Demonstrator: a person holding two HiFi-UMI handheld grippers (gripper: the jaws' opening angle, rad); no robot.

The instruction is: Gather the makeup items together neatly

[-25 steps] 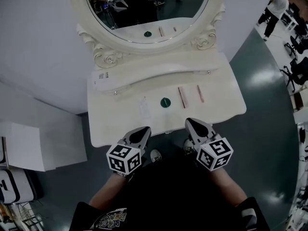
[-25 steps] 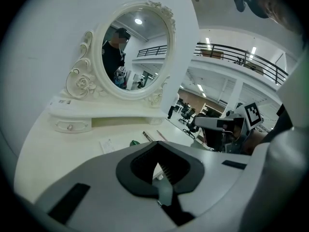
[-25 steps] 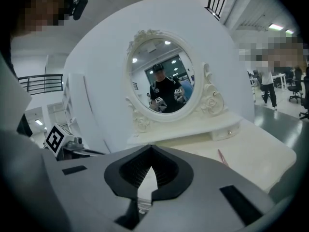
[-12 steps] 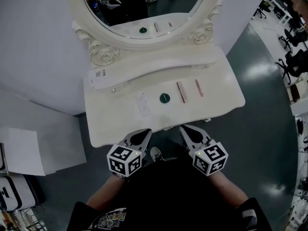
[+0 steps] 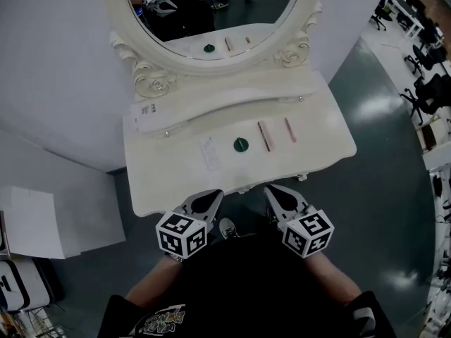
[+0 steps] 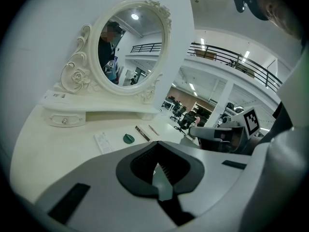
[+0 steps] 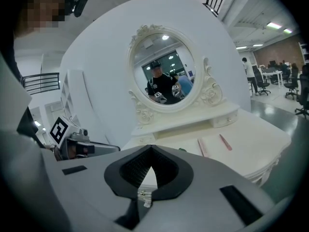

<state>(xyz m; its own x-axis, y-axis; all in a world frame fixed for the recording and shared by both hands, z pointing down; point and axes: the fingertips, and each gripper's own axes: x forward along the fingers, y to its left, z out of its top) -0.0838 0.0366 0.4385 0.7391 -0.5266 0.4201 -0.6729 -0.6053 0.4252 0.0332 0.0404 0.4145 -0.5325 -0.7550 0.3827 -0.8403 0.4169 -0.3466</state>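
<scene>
On the white vanity table (image 5: 162,178) lie a flat white packet (image 5: 210,152), a round green disc (image 5: 241,144), a brown stick (image 5: 265,135) and a thinner pink stick (image 5: 289,129), spread in a row and apart from one another. My left gripper (image 5: 214,191) and right gripper (image 5: 268,189) hover side by side at the table's front edge, short of the items. Both are shut and hold nothing. The left gripper view shows its jaws (image 6: 155,143) closed, with the packet (image 6: 102,141) and disc (image 6: 128,138) beyond. The right gripper view shows shut jaws (image 7: 150,147) and both sticks (image 7: 201,147).
An oval mirror (image 5: 211,13) in an ornate frame stands at the table's back above a raised curved shelf (image 5: 225,101) with small knobs. White boxes (image 5: 42,220) stand on the floor to the left. Office chairs (image 5: 430,90) are far right.
My right gripper has shifted a little left and back along the table's front edge. The left gripper has barely moved. The items lie where they were.
</scene>
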